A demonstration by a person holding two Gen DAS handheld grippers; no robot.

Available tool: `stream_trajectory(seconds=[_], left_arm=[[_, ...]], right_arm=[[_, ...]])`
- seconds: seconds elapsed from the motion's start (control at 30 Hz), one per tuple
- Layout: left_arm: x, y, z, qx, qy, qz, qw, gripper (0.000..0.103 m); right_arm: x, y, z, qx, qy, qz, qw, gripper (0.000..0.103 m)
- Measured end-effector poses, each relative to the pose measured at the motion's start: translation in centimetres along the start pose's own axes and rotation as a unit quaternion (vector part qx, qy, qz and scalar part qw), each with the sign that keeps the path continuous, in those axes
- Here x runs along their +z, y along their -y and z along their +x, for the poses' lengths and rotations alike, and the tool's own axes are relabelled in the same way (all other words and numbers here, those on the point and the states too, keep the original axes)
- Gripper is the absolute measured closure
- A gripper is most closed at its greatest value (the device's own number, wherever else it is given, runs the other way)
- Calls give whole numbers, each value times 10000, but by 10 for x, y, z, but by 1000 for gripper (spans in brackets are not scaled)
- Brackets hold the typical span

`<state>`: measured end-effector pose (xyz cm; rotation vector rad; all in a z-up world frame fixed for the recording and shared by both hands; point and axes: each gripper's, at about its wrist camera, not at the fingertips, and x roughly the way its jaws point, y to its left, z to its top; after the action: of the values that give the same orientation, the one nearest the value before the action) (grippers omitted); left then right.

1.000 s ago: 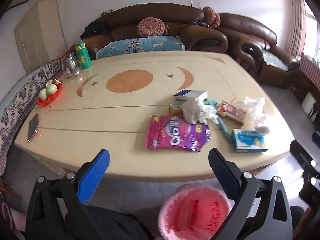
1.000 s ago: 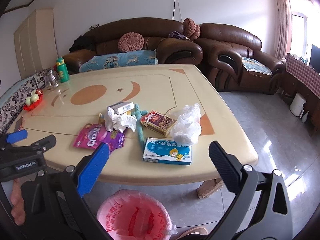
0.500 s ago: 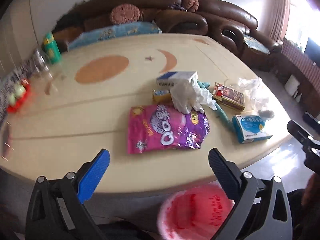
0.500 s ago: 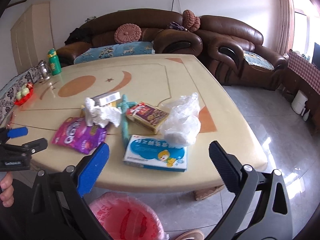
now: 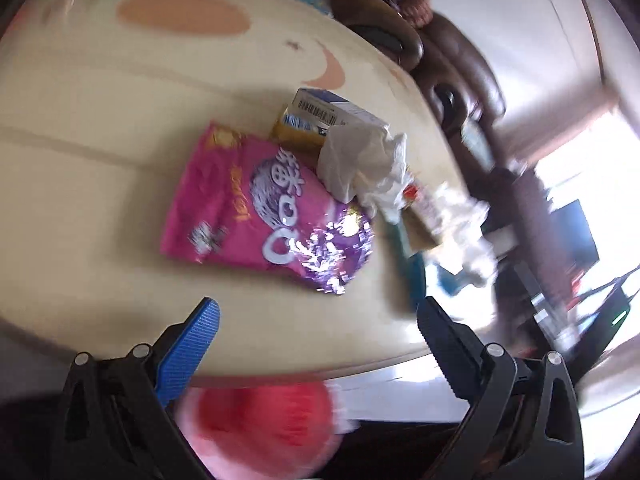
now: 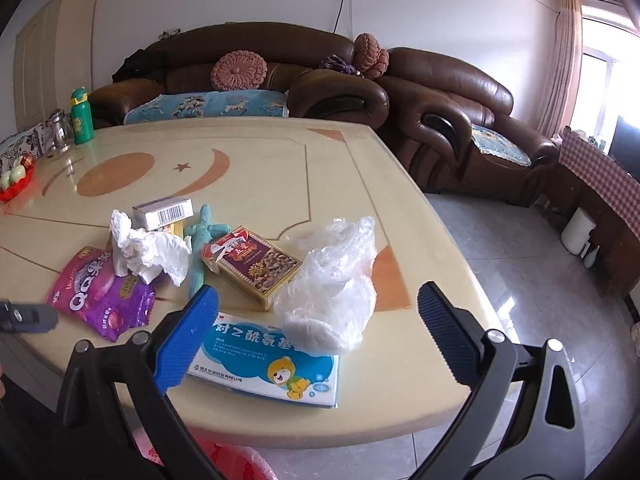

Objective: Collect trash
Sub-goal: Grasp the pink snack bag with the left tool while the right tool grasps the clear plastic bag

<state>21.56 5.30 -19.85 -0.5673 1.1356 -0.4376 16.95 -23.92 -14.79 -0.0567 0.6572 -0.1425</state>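
Both grippers' fingers are spread wide and hold nothing. Seen from its own camera, the left gripper [image 5: 318, 320] hangs over the near edge of the cream table [image 5: 92, 120], facing the pink snack bag [image 5: 256, 208]; that view is blurred. A crumpled tissue [image 6: 146, 250] lies on the bag's far end. The right gripper [image 6: 318, 308] hovers above the blue-and-white medicine box [image 6: 264, 364], where a clear plastic bag [image 6: 334, 292] with something white inside rests on the box's far edge. Beside it sit a dark red box [image 6: 256, 266] and a barcoded carton [image 6: 164, 212]. Below the table edge stands the pink-lined trash bin [image 5: 260, 424]; its contents cannot be made out.
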Motion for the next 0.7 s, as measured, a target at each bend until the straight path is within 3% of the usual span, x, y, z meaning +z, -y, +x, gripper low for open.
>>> stream_trajectory(seconds=[0.07, 0.2, 0.4, 0.57, 0.7], left_arm=[[1, -5, 7, -92, -64, -255, 9996, 6], [7, -7, 10, -27, 276, -384, 9989, 6], [25, -17, 17, -480, 611, -1119, 9907, 6], [37, -22, 18, -464, 852, -1570, 9828, 6], [45, -19, 24, -373, 863, -1685, 9812, 7]], right_arm=[[-1, 2, 5, 69, -47, 64, 9999, 6], [-2, 5, 16, 98, -168, 131, 9997, 6], [3, 16, 35, 143, -331, 325, 9988, 6], [8, 25, 55, 267, -528, 531, 9968, 6], [7, 27, 71, 311, -714, 572, 9953, 6]])
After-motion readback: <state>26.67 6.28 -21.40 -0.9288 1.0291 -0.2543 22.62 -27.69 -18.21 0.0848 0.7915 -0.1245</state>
